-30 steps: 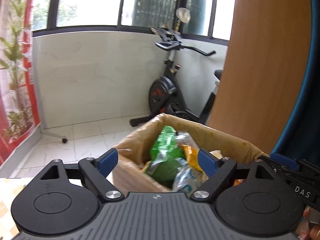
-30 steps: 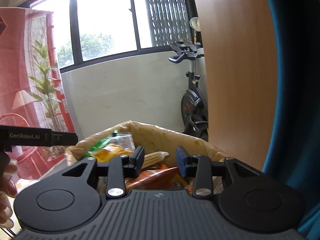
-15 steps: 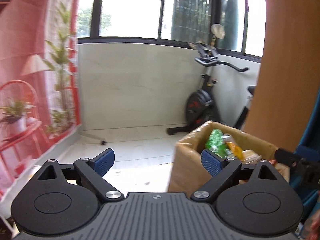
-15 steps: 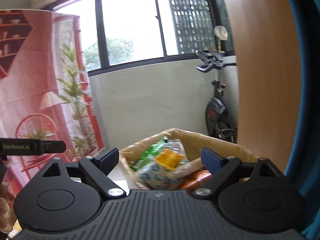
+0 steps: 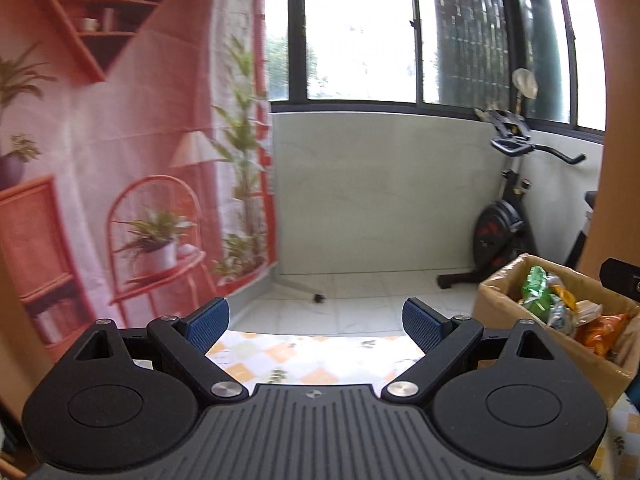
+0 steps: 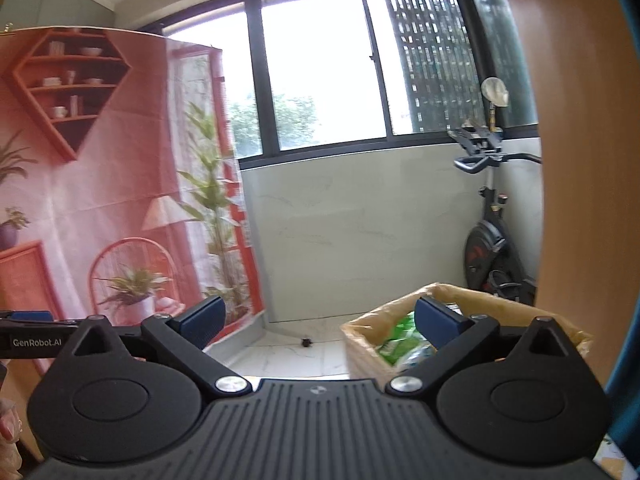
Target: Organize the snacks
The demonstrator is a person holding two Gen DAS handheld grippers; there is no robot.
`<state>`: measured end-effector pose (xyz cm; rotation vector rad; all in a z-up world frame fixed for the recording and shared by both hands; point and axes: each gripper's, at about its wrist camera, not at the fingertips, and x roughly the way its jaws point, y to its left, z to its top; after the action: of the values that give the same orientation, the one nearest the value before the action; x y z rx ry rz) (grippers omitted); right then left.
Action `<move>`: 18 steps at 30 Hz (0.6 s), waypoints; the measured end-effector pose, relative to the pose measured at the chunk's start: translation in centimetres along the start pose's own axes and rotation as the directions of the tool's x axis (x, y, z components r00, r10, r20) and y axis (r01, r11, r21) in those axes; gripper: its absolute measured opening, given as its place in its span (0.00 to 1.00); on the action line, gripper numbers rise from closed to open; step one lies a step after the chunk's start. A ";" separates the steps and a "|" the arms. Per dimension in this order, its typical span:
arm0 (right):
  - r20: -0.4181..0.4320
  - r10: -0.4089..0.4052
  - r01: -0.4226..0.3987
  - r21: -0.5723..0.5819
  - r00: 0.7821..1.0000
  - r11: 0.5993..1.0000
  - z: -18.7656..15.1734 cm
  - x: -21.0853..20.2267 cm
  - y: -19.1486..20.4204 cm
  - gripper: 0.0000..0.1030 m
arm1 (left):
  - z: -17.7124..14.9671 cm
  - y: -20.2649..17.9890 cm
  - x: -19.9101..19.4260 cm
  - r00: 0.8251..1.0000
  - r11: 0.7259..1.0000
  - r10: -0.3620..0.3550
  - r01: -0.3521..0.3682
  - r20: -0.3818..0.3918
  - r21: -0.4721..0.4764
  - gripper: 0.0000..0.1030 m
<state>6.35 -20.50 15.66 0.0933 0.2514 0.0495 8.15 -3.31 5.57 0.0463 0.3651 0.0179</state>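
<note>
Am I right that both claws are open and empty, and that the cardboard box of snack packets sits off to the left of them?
Not quite: the cardboard box of snack packets sits to the right, not the left, as both wrist views show. The rest holds: the left claw and right claw are both open and empty.

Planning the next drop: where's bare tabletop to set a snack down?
Free: the checkered tablecloth between the open left tongs, left of the cardboard box. Crowded: the box itself, packed with snack bags. The right tongs are open at its near rim.
</note>
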 end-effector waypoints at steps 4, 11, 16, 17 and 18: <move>-0.007 0.029 -0.029 0.008 1.000 1.000 -0.2 -0.6 1.4 1.00 | 0.3 1.4 -1.9 0.999 0.999 0.038 -0.038 0.028 -0.007 0.92; -0.014 0.037 -0.037 0.002 0.999 0.999 -0.2 -1.6 2.7 1.00 | -0.1 2.9 -3.7 0.999 0.999 0.036 -0.035 0.035 -0.040 0.92; -0.011 0.037 -0.037 -0.006 0.999 0.999 -0.3 -2.2 3.3 1.00 | -0.7 3.1 -4.0 0.998 0.997 0.047 -0.045 0.028 -0.061 0.92; -0.012 0.036 -0.036 -0.010 0.999 0.999 -0.3 -2.3 3.3 1.00 | -0.8 3.1 -4.0 0.998 0.997 0.054 -0.053 0.025 -0.057 0.92; -0.011 0.036 -0.036 -0.013 0.999 0.999 -0.3 -2.3 3.4 1.00 | -0.8 3.1 -4.0 0.998 0.997 0.061 -0.060 0.023 -0.054 0.92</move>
<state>3.94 -17.27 16.25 0.0839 0.2601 0.0871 4.10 -0.32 6.40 0.0044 0.3383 0.0866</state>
